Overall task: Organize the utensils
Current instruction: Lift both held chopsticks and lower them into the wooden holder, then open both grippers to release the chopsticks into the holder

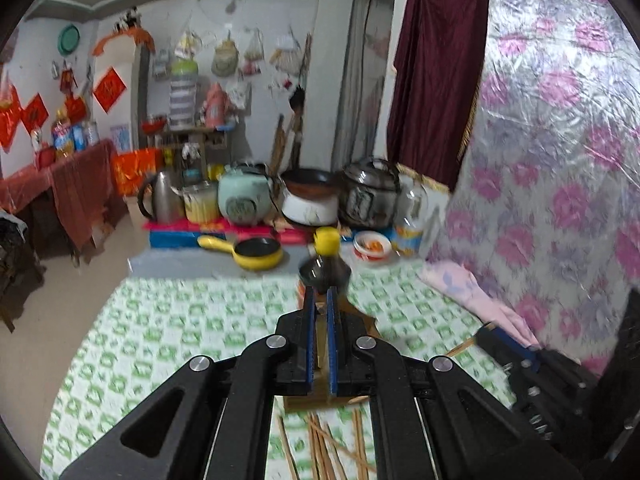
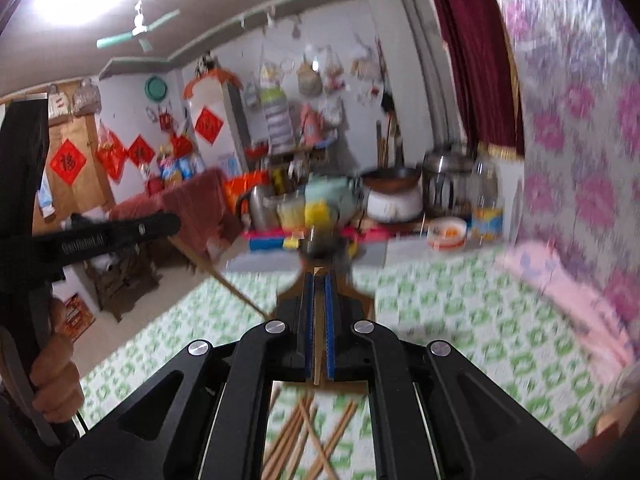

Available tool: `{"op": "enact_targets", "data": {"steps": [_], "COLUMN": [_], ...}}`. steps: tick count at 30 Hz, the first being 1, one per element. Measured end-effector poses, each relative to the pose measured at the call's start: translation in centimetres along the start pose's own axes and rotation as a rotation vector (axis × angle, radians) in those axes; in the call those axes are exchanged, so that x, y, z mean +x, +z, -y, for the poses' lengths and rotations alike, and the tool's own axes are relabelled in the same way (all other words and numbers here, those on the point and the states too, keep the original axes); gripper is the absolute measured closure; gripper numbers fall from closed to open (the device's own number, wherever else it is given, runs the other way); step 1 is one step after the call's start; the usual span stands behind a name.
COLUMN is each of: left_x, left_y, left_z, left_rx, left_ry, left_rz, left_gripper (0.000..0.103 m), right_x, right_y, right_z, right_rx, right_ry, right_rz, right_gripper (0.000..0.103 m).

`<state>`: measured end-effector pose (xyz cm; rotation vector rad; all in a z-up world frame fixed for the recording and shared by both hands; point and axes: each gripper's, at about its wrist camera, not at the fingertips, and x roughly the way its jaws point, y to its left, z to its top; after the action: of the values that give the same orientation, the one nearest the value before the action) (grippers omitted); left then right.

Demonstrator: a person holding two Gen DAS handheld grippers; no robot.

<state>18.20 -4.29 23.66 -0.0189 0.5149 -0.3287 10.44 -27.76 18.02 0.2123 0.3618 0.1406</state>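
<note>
Wooden chopsticks point(image 2: 308, 440) lie scattered below both grippers; right fingers point(image 2: 309, 312) pinch one chopstick, left fingers point(image 1: 310, 320) closed

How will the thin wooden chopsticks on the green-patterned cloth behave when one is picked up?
The thin wooden chopsticks look stiff and light, so one should probably lift without bending. They lie crossed in a loose pile, so neighbours may shift or roll on the green-patterned cloth.

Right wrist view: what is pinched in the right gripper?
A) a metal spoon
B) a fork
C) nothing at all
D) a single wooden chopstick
D: a thin wooden chopstick runs lengthwise between the shut jaws of the right gripper.
</note>
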Motion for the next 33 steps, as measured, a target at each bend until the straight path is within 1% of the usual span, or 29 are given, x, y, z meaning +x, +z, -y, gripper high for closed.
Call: {"op": "enact_targets", "data": {"steps": [2, 5, 8, 10, 12, 13, 14, 15, 16, 17, 18, 20, 24, 26, 28, 30, 33], "left_x": [0.8, 3.2, 5.7, 6.8, 7.5, 7.7, 7.7, 7.6, 7.5, 7.3, 7.0, 7.0, 7.2, 7.0, 6.9, 7.0, 7.4], "left_y": [0.3, -0.6, -2.1, -3.2, -4.2, -4.5, -5.0, -5.5, -5.9, -6.3, -6.7, -7.7, -9.7, -11.1, -12.8, -14.4, -17.3], "left_z": [-0.2, -0.8, -1.8, -2.5, -3.2, -3.4, -3.6, -3.8, -3.9, -4.0, -4.1, -4.5, -5.7, -6.4, -7.0, -7.4, -7.8], "left_rx": [-0.001, -0.012, -0.050, -0.073, -0.098, -0.105, -0.108, -0.112, -0.116, -0.121, -0.125, -0.135, -0.174, -0.190, -0.194, -0.191, -0.180], "left_ry": [0.019, 0.050, 0.038, 0.028, 0.009, 0.009, 0.009, 0.012, 0.022, 0.037, 0.050, 0.050, 0.054, 0.061, 0.069, 0.081, 0.100], "left_rz": [0.002, -0.023, -0.058, -0.078, -0.098, -0.103, -0.107, -0.101, -0.094, -0.083, -0.076, -0.092, -0.137, -0.155, -0.179, -0.205, -0.272], "left_gripper": [0.097, 0.097, 0.097, 0.097, 0.097, 0.091, 0.085, 0.064, 0.048, 0.044, 0.042, 0.040, 0.037, 0.035, 0.033, 0.033, 0.033], "right_x": [0.0, 0.8, 2.7, 4.5, 6.5, 7.1, 7.4, 7.4, 7.4, 7.2, 7.2, 6.8, 5.9, 5.5, 5.2, 4.8, 4.7], "right_y": [1.1, 1.8, 1.2, 0.2, -0.8, -1.1, -1.6, -1.9, -2.2, -2.5, -2.8, -3.5, -5.4, -6.5, -7.7, -9.1, -11.2], "right_z": [-0.3, -0.9, -1.3, -1.1, -0.3, 0.1, 0.7, 1.2, 1.5, 2.0, 2.3, 2.9, 3.6, 3.6, 3.7, 3.9, 4.1], "right_rx": [-0.011, -0.053, -0.084, -0.080, -0.053, -0.038, -0.013, 0.010, 0.026, 0.050, 0.065, 0.099, 0.142, 0.150, 0.151, 0.146, 0.146], "right_ry": [-0.016, -0.084, -0.145, -0.150, -0.111, -0.099, -0.097, -0.096, -0.090, -0.071, -0.058, -0.043, -0.021, -0.018, -0.018, -0.022, -0.018], "right_rz": [0.045, 0.112, 0.137, 0.100, 0.001, -0.031, -0.051, -0.062, -0.069, -0.084, -0.097, -0.116, -0.138, -0.145, -0.157, -0.180, -0.234], "right_gripper": [0.097, 0.097, 0.097, 0.097, 0.096, 0.095, 0.092, 0.091, 0.091, 0.090, 0.089, 0.086, 0.073, 0.062, 0.056, 0.054, 0.054]}}
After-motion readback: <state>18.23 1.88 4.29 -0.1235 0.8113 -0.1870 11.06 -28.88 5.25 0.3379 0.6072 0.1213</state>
